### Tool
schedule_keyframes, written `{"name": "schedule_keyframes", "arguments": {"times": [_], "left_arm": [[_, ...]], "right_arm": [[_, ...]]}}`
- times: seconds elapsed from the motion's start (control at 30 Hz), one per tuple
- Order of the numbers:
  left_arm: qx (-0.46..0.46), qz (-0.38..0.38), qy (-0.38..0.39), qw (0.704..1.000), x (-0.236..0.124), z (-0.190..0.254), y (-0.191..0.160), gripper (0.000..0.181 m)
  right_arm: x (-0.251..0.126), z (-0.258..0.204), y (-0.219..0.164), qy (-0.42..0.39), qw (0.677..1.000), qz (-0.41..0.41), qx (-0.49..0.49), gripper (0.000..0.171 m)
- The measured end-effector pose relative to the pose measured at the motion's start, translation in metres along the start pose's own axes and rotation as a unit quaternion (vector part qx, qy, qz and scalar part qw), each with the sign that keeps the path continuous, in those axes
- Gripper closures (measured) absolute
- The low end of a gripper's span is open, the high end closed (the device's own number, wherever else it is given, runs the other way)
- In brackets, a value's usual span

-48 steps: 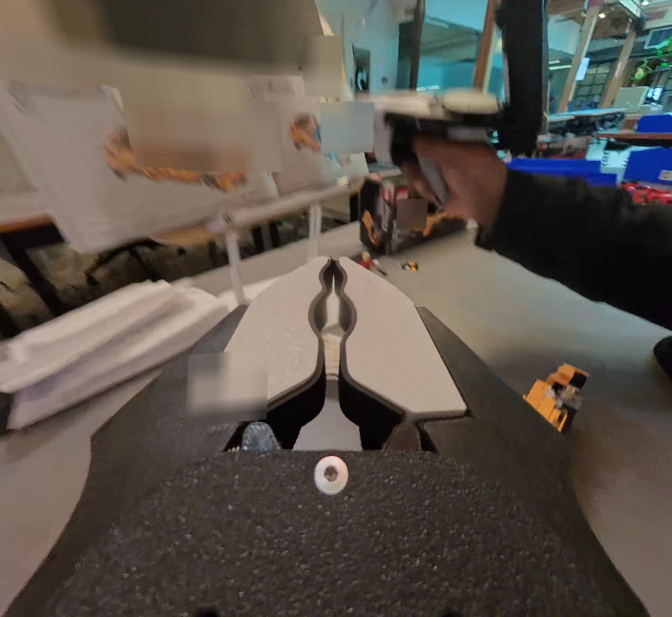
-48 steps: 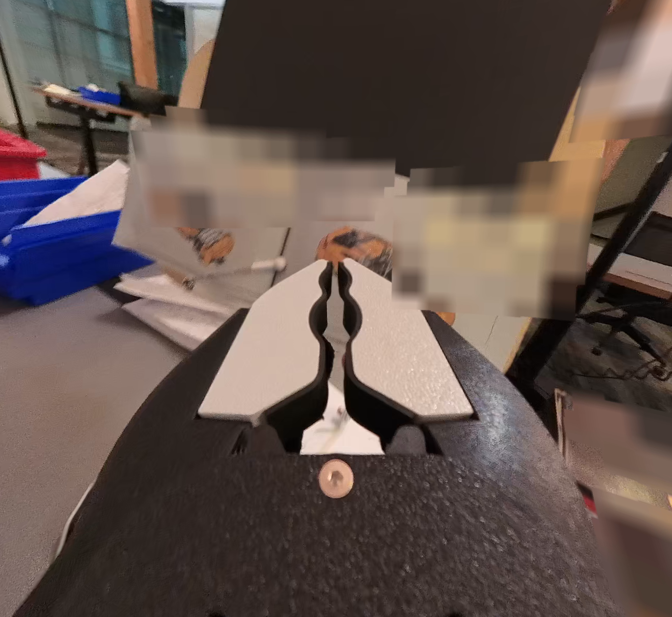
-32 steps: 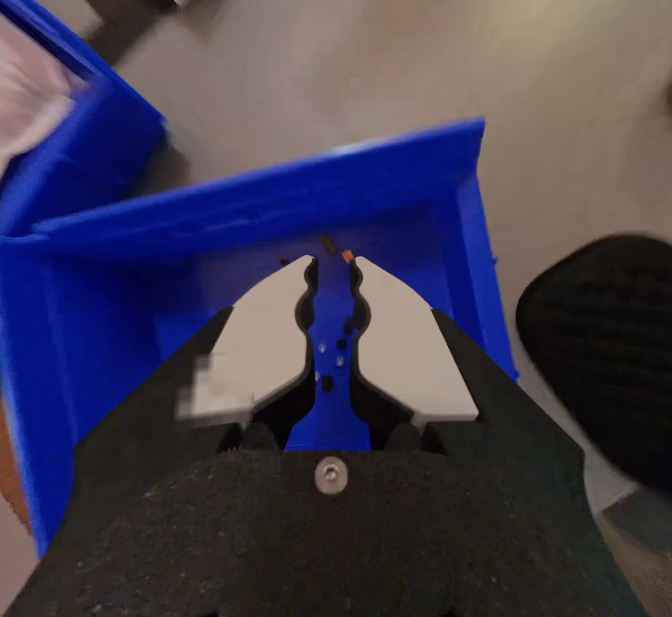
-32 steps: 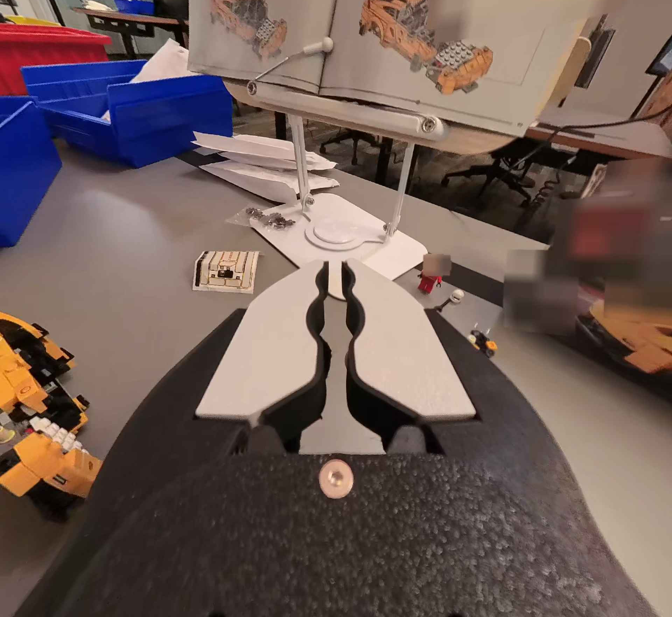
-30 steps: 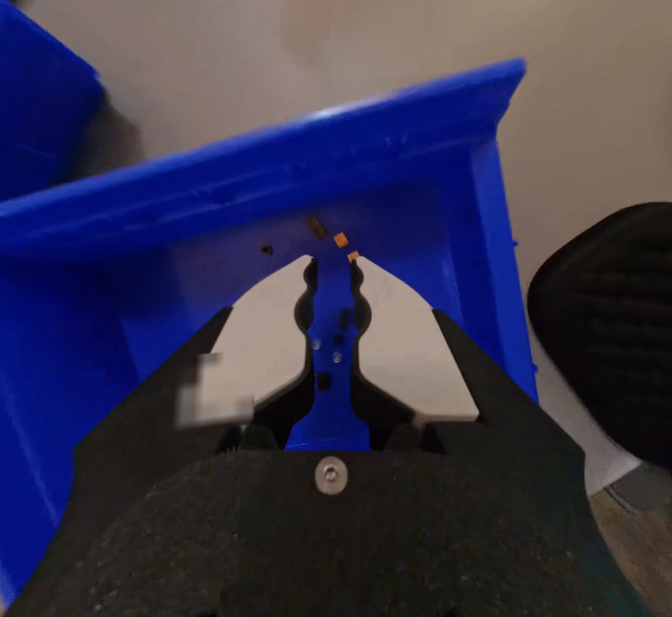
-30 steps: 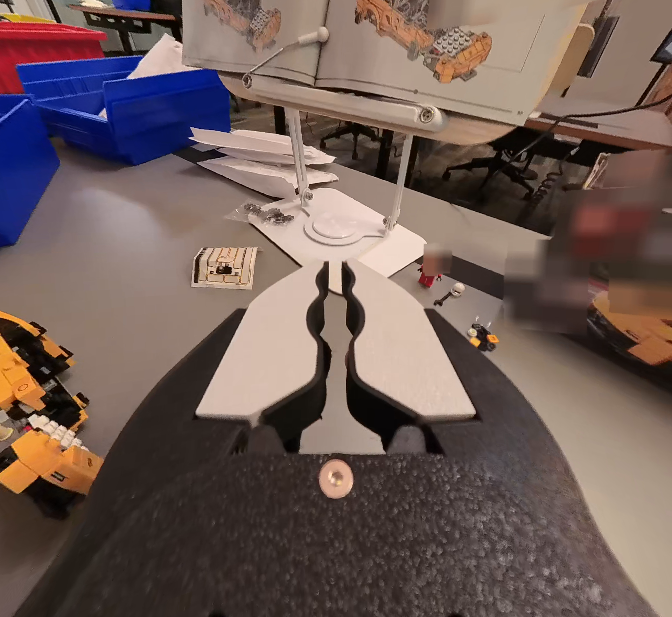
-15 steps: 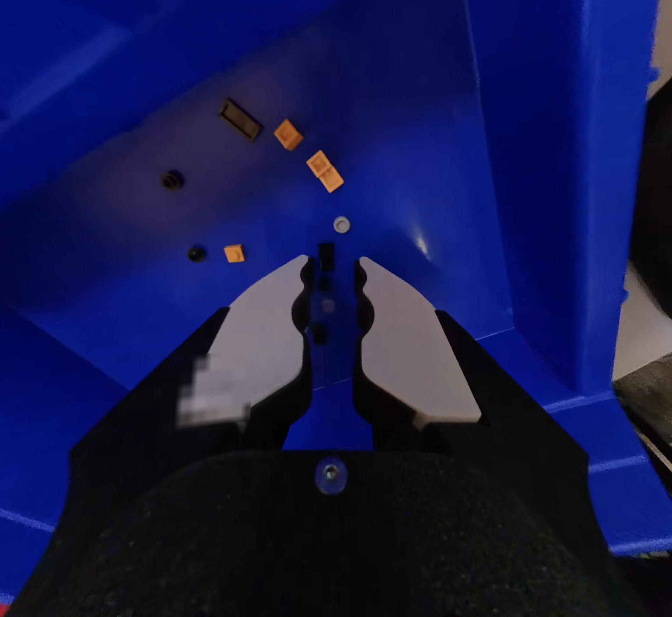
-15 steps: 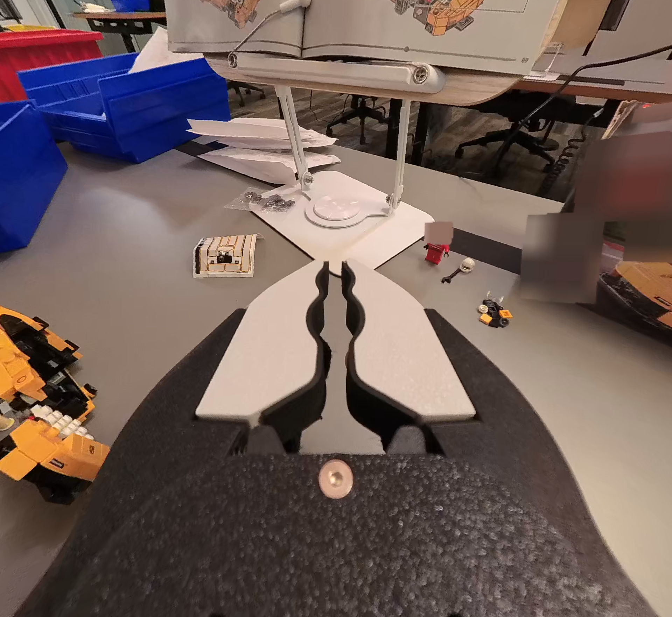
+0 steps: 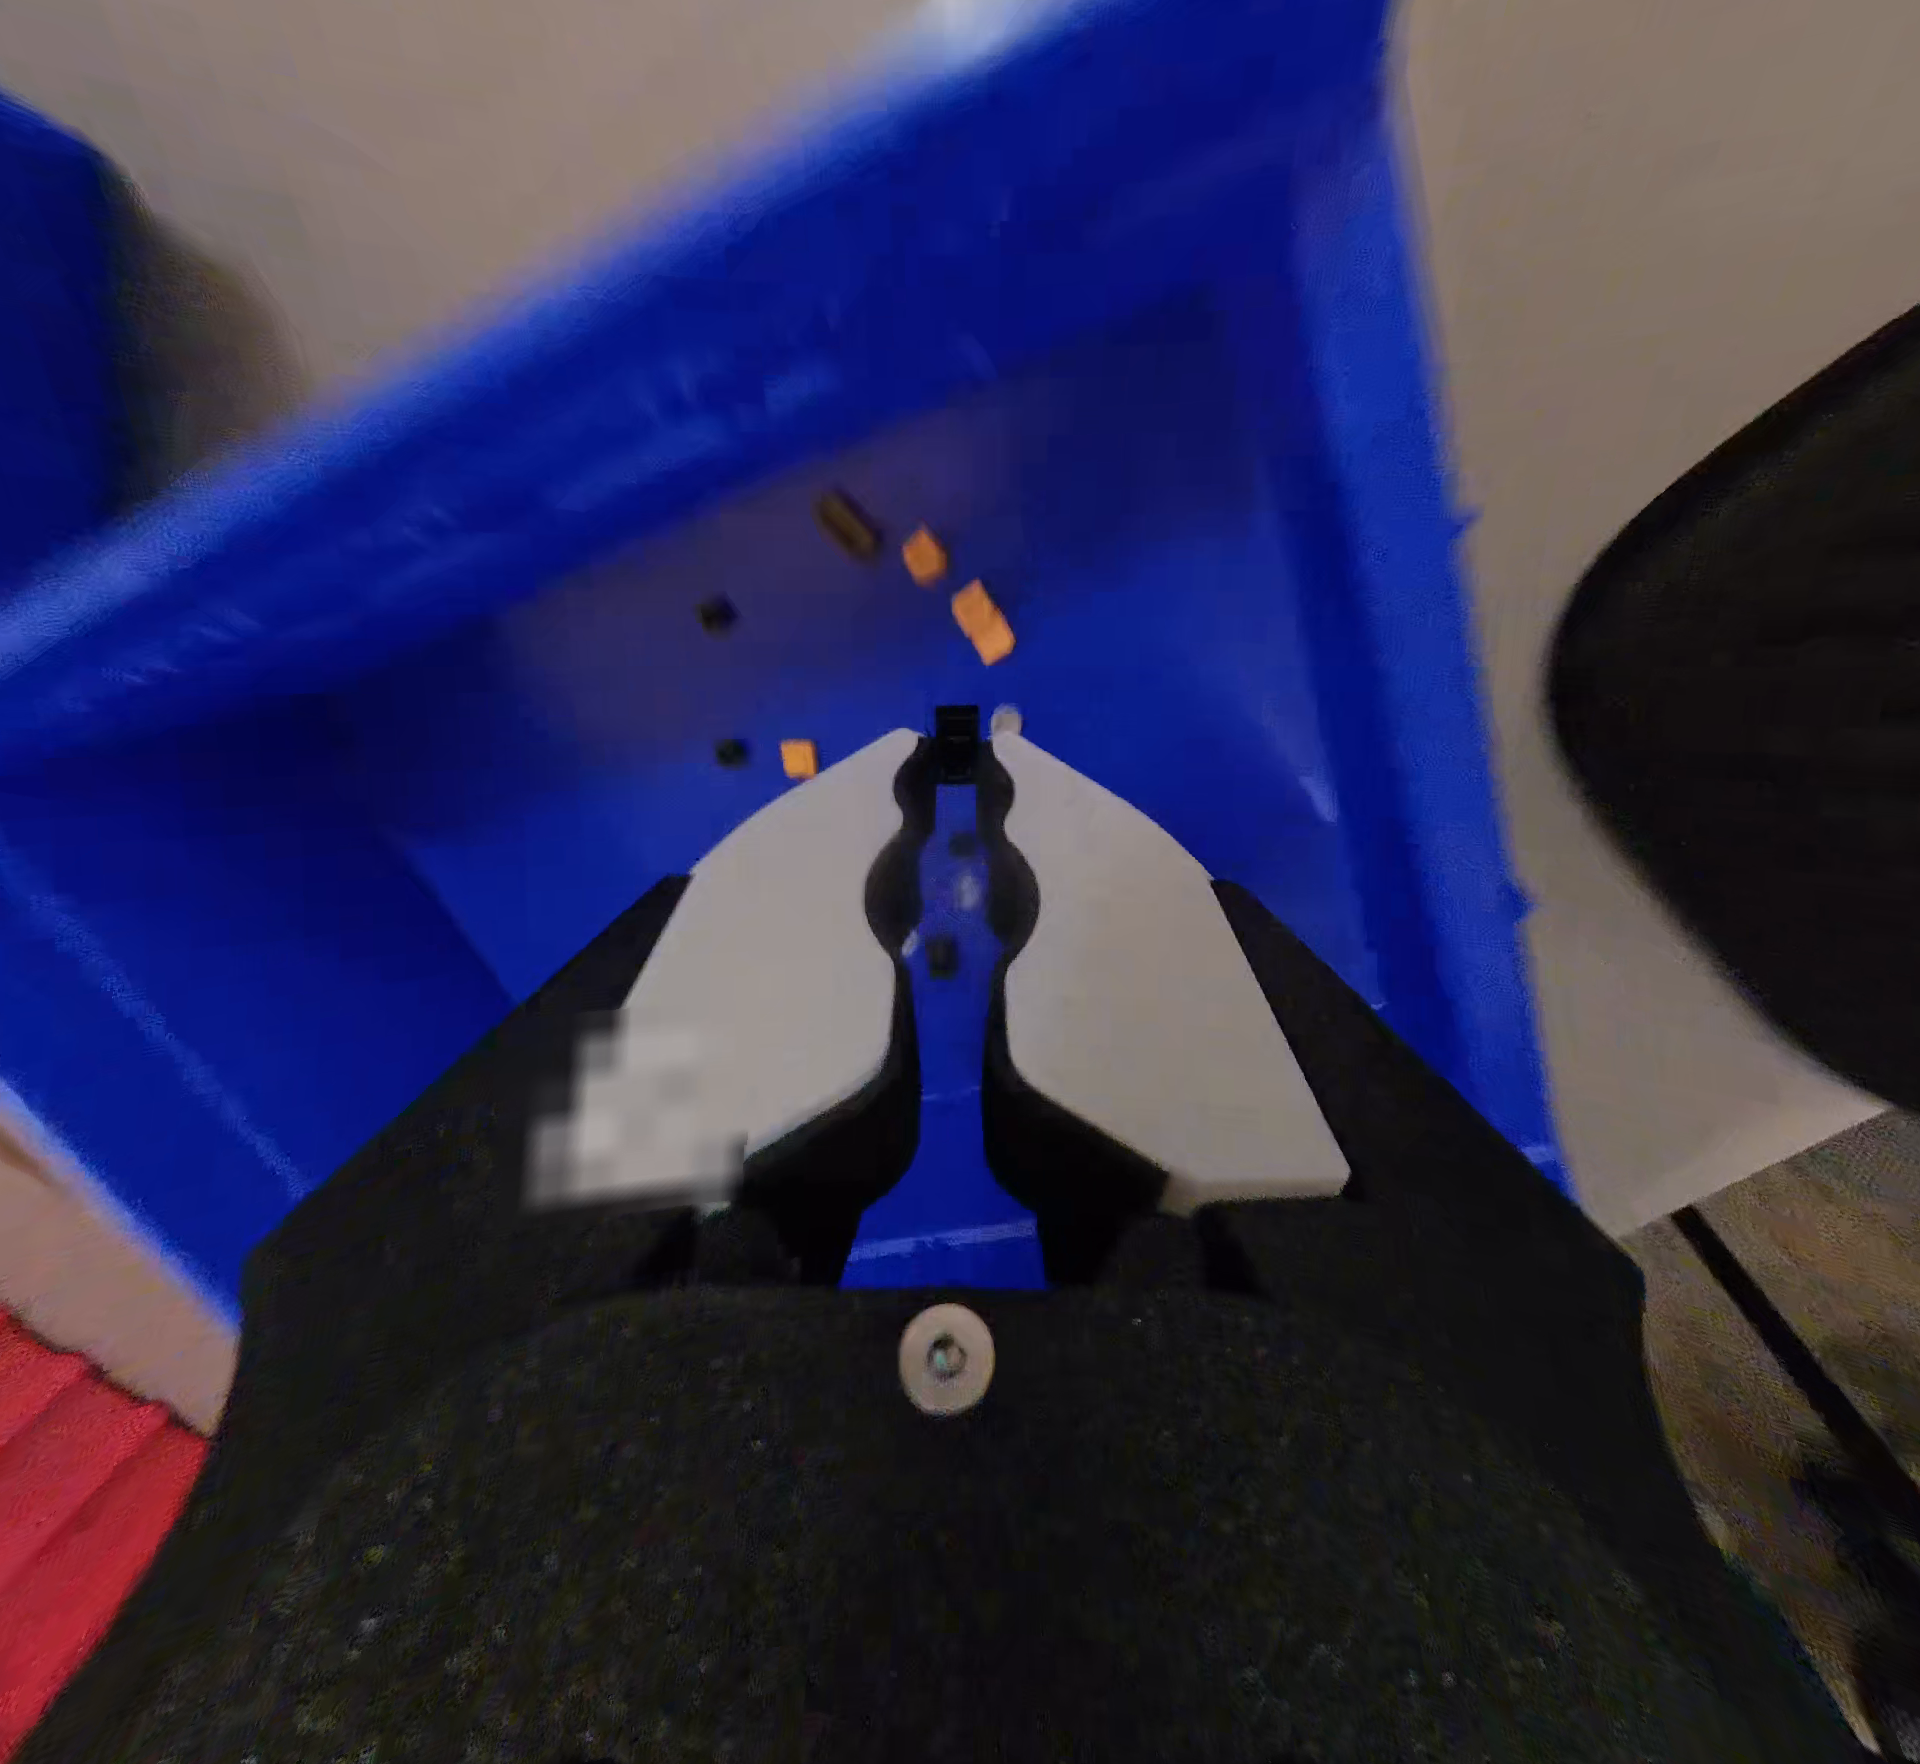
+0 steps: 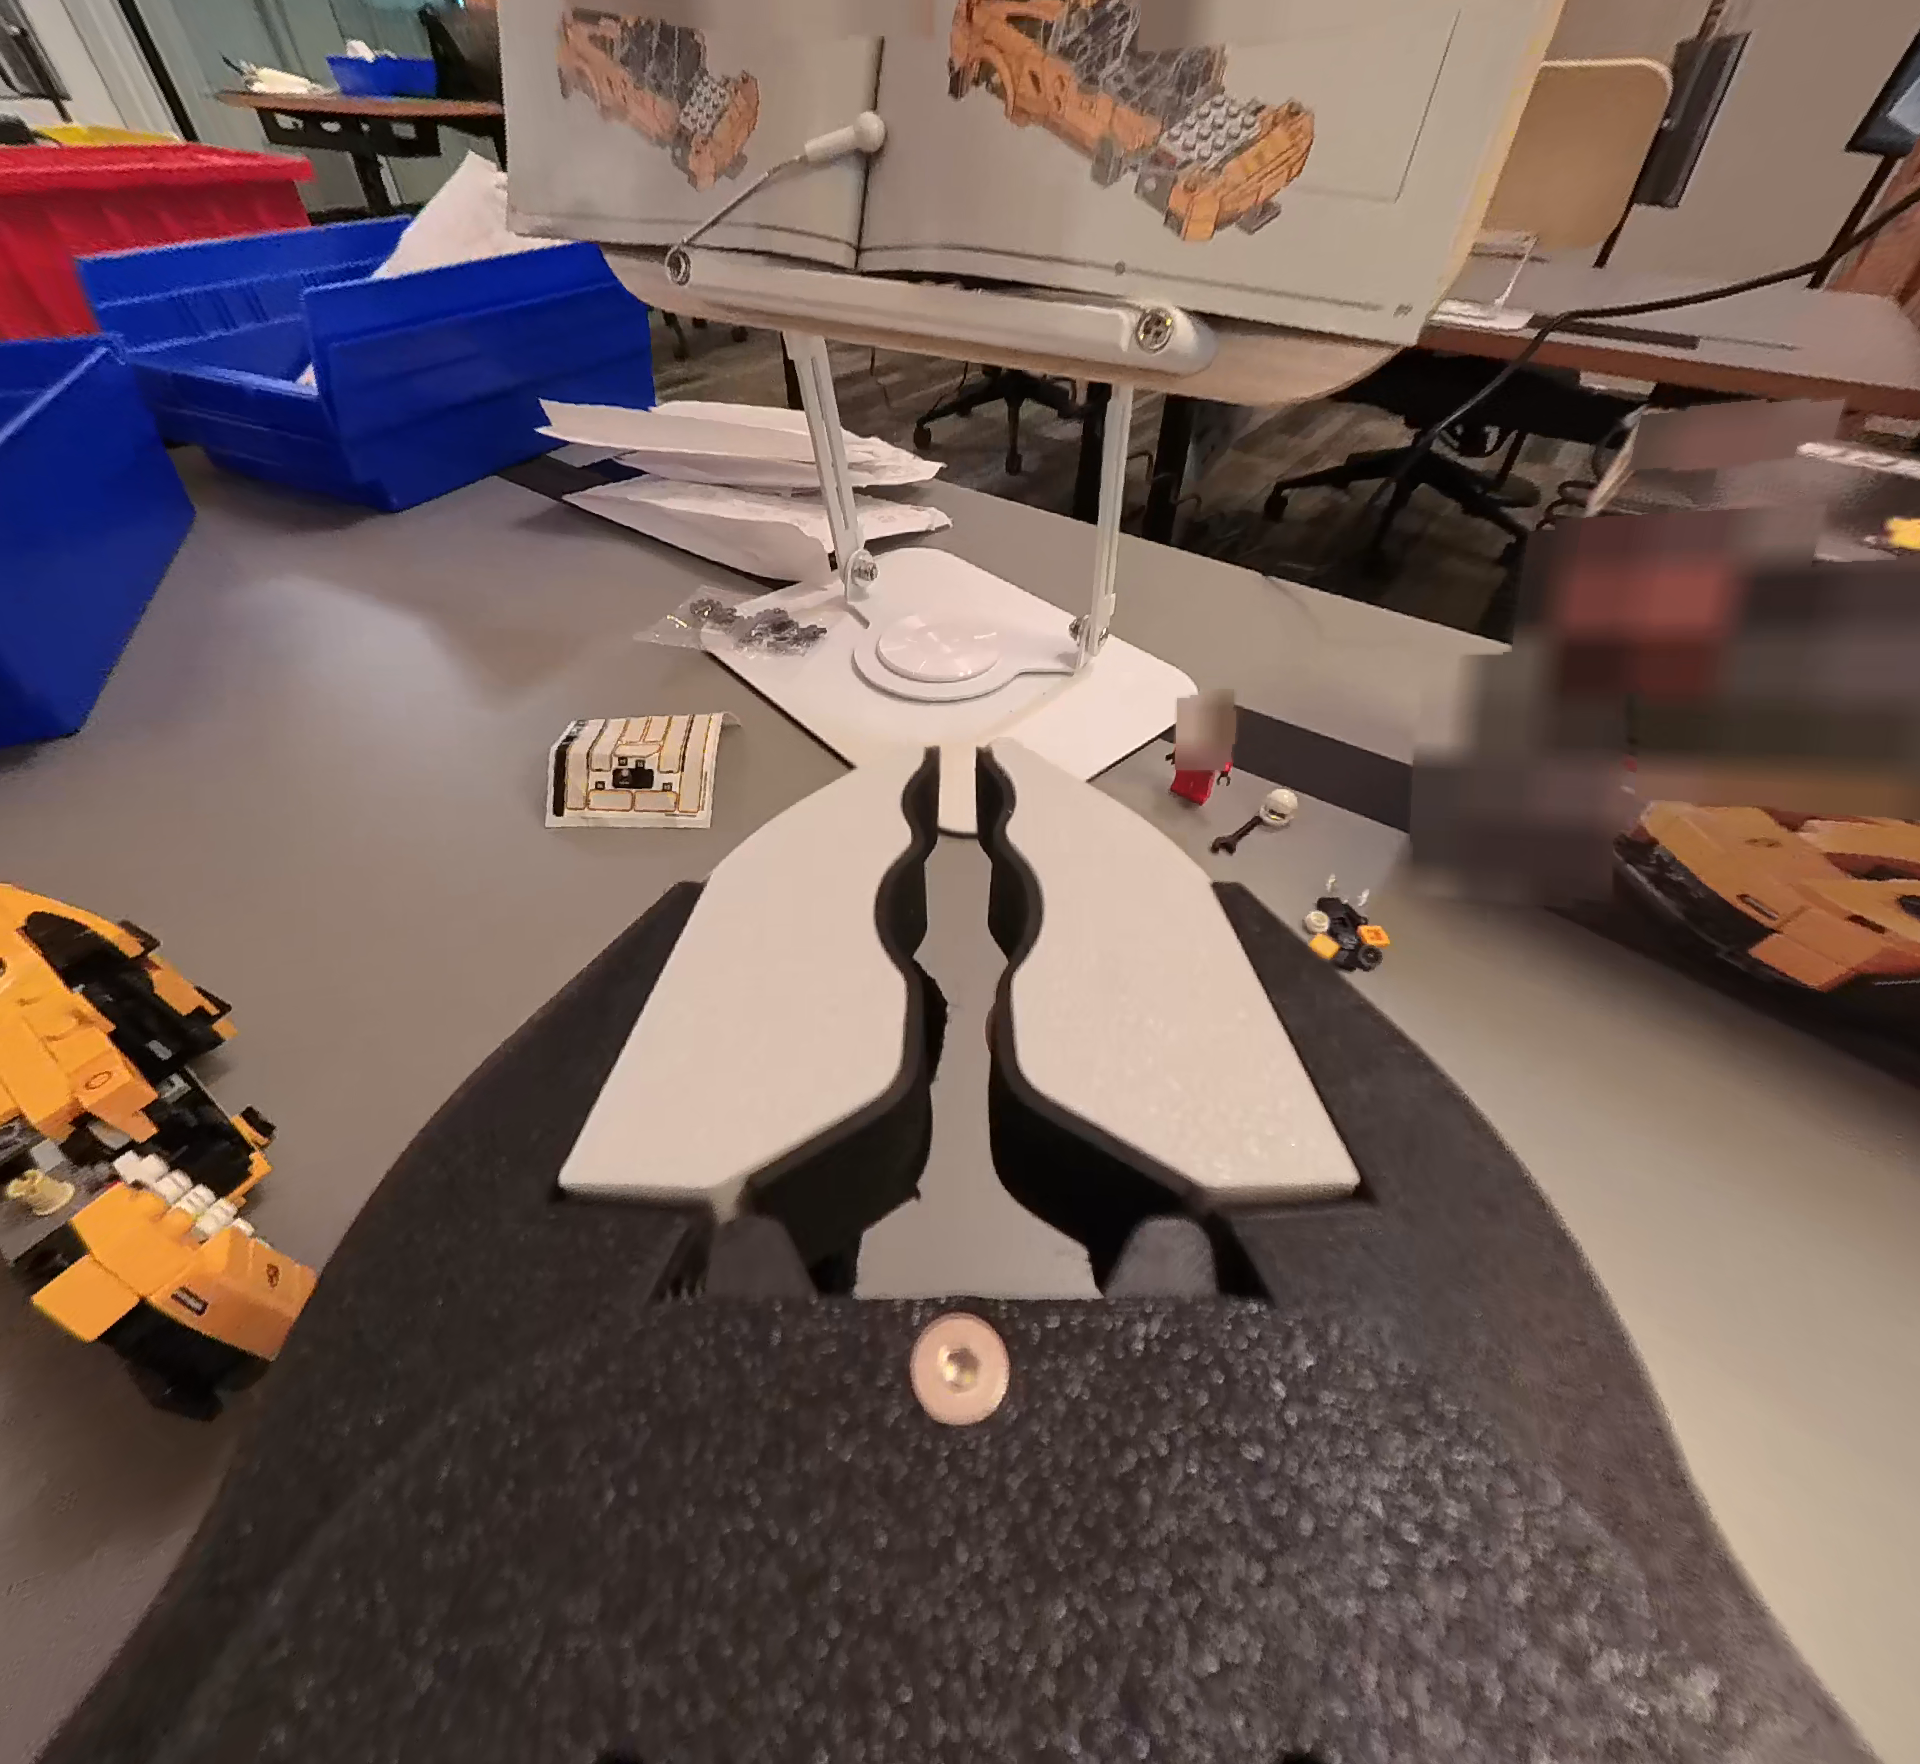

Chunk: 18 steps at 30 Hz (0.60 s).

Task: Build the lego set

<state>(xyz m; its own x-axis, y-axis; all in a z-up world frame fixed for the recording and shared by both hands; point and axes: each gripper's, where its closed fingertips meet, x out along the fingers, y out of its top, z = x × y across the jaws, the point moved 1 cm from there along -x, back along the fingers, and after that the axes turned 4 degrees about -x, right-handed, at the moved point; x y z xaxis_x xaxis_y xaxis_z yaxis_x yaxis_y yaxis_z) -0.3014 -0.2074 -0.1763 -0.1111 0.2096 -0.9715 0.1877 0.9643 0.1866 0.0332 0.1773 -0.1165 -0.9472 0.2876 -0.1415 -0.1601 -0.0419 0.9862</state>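
Note:
In the left wrist view my left gripper (image 9: 956, 743) is over a blue bin (image 9: 623, 384) and is shut on a small black piece (image 9: 956, 725) at its tips. Loose in the bin lie orange pieces (image 9: 982, 623), black pieces (image 9: 847, 525) and a grey round piece (image 9: 1006, 720). In the right wrist view my right gripper (image 10: 958, 764) hovers over the grey table, nearly closed and empty. A partly built orange and black car (image 10: 104, 1143) lies at the left. The instruction booklet (image 10: 987, 104) stands open on a white stand (image 10: 935, 654).
On the table are a sticker sheet (image 10: 634, 774), a red minifigure (image 10: 1200, 774), a helmet (image 10: 1280, 805), a wrench (image 10: 1234, 836), a small black-orange assembly (image 10: 1345, 930) and the set box (image 10: 1766, 904). Blue bins (image 10: 364, 384), a red bin (image 10: 135, 208) and white bags (image 10: 748, 467) stand behind. A black rounded object (image 9: 1766, 779) is right of the bin. The grippers' ends are close to 50 cm from one another.
My left gripper swung from the table into the blue bin, closed on the small black piece and has risen with it. My right gripper tilted down from the booklet and now barely moves.

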Motion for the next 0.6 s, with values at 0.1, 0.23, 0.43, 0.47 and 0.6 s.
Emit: {"name": "schedule_keyframes", "arguments": {"times": [0.1,0.23,0.43,0.47,0.6], "left_arm": [[0.041,0.091,0.008,0.995,-0.042,0.029,0.063,0.174],[0.14,0.1,-0.033,0.985,-0.037,0.089,0.138,0.174],[0.213,0.009,-0.104,0.971,0.045,0.139,0.192,0.174],[0.221,-0.003,-0.11,0.969,0.057,0.144,0.194,0.174],[0.24,-0.017,-0.119,0.963,0.076,0.156,0.198,0.174]], "right_arm": [[-0.003,0.005,0.005,-0.003,1.0,0.013,0.009,0.165],[-0.007,0.007,0.008,0.0,1.0,0.022,0.021,0.165],[-0.017,0.0,0.013,0.008,0.999,0.034,0.008,0.165],[-0.018,-0.001,0.014,0.009,0.999,0.036,0.003,0.165],[-0.02,-0.001,0.014,0.006,0.999,0.038,-0.023,0.165]]}}
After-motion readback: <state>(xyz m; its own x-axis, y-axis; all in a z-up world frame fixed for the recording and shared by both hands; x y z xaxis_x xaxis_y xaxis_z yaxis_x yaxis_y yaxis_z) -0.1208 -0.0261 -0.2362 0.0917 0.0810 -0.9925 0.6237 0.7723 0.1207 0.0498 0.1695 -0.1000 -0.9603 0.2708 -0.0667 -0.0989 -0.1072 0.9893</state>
